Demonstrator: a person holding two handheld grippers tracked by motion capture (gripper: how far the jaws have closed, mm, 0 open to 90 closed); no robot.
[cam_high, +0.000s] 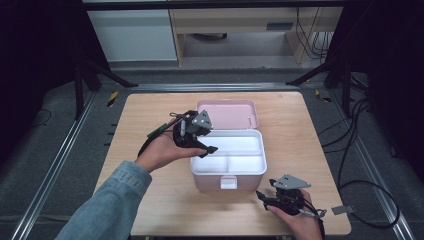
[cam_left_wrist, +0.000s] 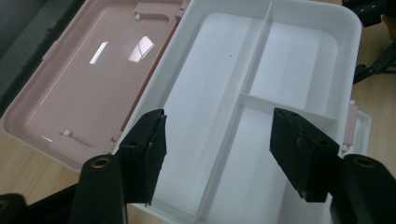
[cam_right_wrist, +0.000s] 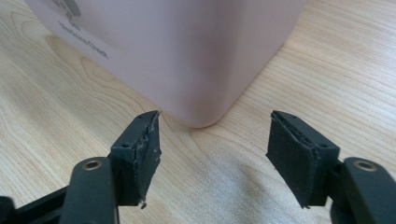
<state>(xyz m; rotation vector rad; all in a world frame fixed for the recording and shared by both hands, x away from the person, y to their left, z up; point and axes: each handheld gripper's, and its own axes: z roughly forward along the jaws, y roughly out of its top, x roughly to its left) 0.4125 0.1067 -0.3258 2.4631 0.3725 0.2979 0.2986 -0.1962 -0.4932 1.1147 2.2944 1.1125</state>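
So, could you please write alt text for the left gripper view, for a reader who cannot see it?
The left gripper hovers with its two black jaws apart and nothing between them, above an open pink box holding an empty white tray split by dividers into compartments. The glossy pink lid lies folded back on the wooden table, at the left of the picture.

L gripper (cam_left_wrist: 217, 154) fingers apart over white tray (cam_left_wrist: 299, 60), pink lid (cam_left_wrist: 84, 88) beside.
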